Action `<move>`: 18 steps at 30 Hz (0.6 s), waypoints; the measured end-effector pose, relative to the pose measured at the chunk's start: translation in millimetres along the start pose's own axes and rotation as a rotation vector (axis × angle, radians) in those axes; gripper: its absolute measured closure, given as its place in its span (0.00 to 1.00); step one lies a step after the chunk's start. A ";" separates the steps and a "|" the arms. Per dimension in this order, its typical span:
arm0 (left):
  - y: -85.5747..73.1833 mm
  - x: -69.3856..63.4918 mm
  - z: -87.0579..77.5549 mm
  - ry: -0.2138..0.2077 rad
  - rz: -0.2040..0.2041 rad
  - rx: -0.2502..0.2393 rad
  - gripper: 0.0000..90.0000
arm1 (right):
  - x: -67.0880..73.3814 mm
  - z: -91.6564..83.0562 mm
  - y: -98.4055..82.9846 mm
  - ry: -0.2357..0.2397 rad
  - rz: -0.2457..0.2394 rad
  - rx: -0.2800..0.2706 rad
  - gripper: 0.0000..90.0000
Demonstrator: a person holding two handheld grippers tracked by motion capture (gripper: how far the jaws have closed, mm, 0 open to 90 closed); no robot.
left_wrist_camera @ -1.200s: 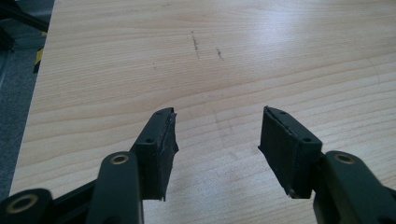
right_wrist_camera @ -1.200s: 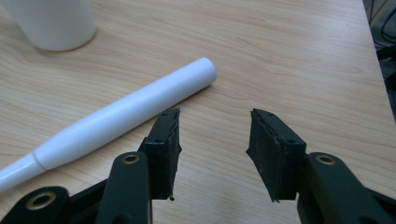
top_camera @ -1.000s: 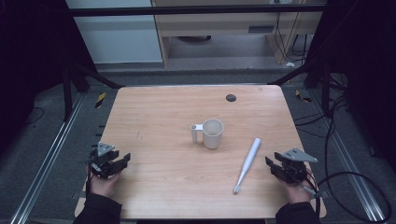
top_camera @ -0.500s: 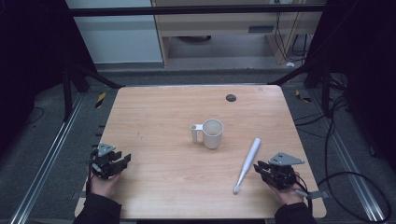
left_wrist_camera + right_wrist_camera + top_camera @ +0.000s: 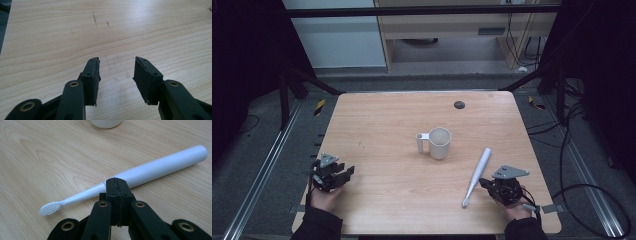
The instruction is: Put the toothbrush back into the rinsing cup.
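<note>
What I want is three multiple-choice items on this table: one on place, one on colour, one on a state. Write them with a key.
1. Where does the toothbrush lie?
A. Inside the mug
B. On the table, to the right of the mug and nearer the person
C. At the far edge of the table

2. What colour is the toothbrush?
A. Red
B. Black
C. White

3. How do the right tongs stand?
A. Shut, with nothing between them
B. Clamped on the toothbrush handle
C. Spread wide over the mug

Key:
1 B: the high view shows it flat on the wood between the mug and the right hand.
2 C: handle and bristles are white in the right gripper view.
3 A: the two pads meet, with the toothbrush lying just beyond their tips.
</note>
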State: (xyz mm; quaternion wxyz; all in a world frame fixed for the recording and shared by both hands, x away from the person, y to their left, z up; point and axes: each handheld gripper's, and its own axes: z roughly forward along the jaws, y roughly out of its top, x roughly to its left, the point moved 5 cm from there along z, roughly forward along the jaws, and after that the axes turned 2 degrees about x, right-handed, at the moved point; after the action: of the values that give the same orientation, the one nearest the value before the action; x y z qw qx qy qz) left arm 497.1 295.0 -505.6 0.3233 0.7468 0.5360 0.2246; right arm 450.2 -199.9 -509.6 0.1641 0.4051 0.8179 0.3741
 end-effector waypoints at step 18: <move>-0.3 -1.5 1.3 -0.005 0.006 0.007 0.60 | 18.4 21.4 0.0 0.052 -0.052 0.068 1.00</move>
State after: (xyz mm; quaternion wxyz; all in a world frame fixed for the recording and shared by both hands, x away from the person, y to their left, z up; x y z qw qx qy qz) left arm 497.4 293.3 -506.7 0.3215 0.7499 0.5339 0.2220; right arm 451.1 -175.2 -523.2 0.1387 0.3791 0.8445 0.3520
